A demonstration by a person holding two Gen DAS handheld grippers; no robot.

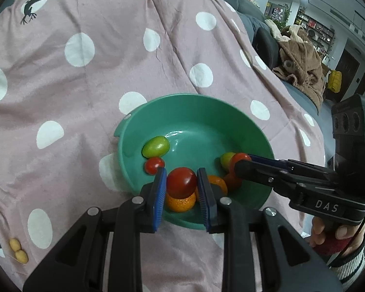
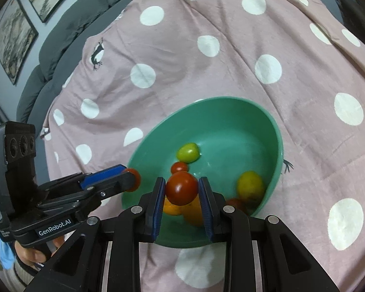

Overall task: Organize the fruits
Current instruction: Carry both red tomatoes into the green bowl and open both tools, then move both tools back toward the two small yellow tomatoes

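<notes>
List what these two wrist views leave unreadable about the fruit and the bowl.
- Left wrist view: oranges partly hidden behind the left gripper and its tomato.
- Left wrist view: the right gripper covers a red fruit.
- Right wrist view: green bowl near rim hidden by the right gripper.

Bowl: I see the green plastic bowl sitting on the pink polka-dot cloth.
In bowl: an oval green tomato, with a small red tomato touching its near side.
Cloth edge: two small yellow oval fruits lie together, well apart from the bowl, to my left.
Behind: a grey sofa.
</notes>
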